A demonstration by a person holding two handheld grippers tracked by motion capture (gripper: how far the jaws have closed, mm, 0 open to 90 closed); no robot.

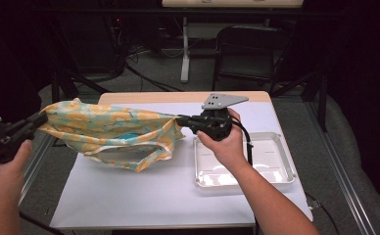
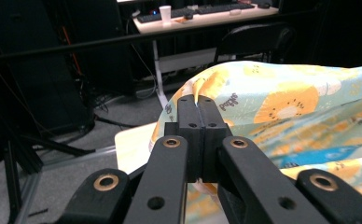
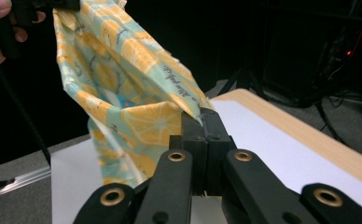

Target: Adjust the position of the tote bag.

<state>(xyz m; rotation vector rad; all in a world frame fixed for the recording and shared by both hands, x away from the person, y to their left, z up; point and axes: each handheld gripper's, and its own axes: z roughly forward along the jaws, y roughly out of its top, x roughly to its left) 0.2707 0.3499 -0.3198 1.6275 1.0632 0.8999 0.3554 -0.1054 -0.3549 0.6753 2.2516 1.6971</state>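
A wooden table (image 1: 129,97) is standing in a dim room and a white sheet (image 1: 154,191) is covering most of its top. Grey floor is lying around it, with dark cables running over it. Behind the table one black chair (image 1: 249,49) is standing, and further back a pale desk (image 2: 202,18) is carrying two keyboards and one white cup (image 2: 165,13). On the white sheet one clear plastic tray (image 1: 281,161) is lying at the right side, partly under the right forearm. One piece of fabric (image 1: 114,132), light blue with orange and yellow fruit slices printed on it, is hanging in the air over the left half of the table, stretched between the two grippers, and its lower part is sagging near the sheet. Some small dark writing is printed on the fabric, in the left gripper view near the jaws and in the right gripper view along the upper edge, but I cannot read it with certainty. The left gripper (image 1: 37,121) is pinching one end of the fabric, with its jaws pressed together on the cloth edge. The right gripper (image 1: 180,119) is pinching the other end in the same way, its jaws clenched on the cloth. Two hands are holding the two grippers.
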